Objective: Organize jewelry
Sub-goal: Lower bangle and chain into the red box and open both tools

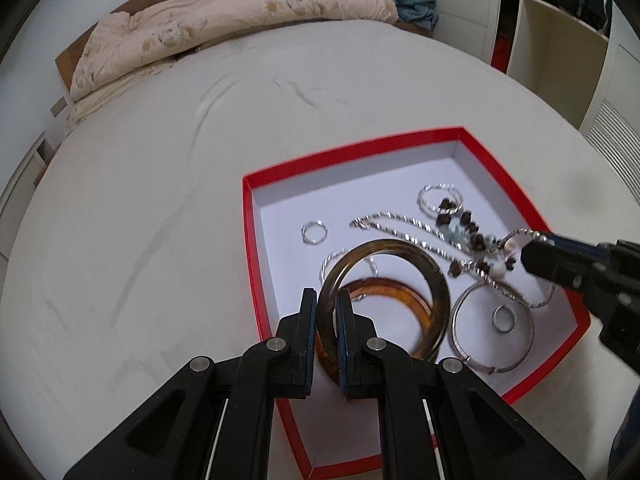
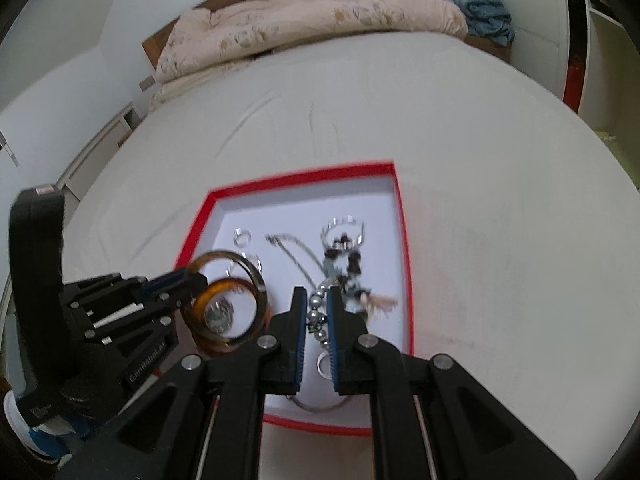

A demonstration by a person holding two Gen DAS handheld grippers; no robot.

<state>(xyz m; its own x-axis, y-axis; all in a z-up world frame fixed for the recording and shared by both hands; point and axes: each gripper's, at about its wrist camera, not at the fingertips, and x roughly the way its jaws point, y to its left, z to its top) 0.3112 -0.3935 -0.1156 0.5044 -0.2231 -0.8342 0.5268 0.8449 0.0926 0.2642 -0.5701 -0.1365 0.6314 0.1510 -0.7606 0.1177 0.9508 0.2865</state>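
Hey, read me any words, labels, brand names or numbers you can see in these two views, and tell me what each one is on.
"CanRobot.AI", as best it reads, blurred: white lettering on the side of the left gripper, seen from the right wrist view.
Lower on that gripper's body, a second small white marking is too blurred to read.
Nothing readable on the red box or the jewelry.

- Red box (image 1: 532, 200), shallow, white inside, lies open on the bed.
- Brown bangle (image 1: 400, 252) stands tilted in the near left part, above an amber bangle (image 1: 384, 285).
- Silver chain (image 1: 404, 236) crosses the middle; a dark beaded bracelet (image 1: 466, 226) lies over it.
- Small silver ring (image 1: 314, 233) lies at far left.
- Silver bangle (image 1: 520, 354) lies near right, around a ring (image 1: 505, 319).
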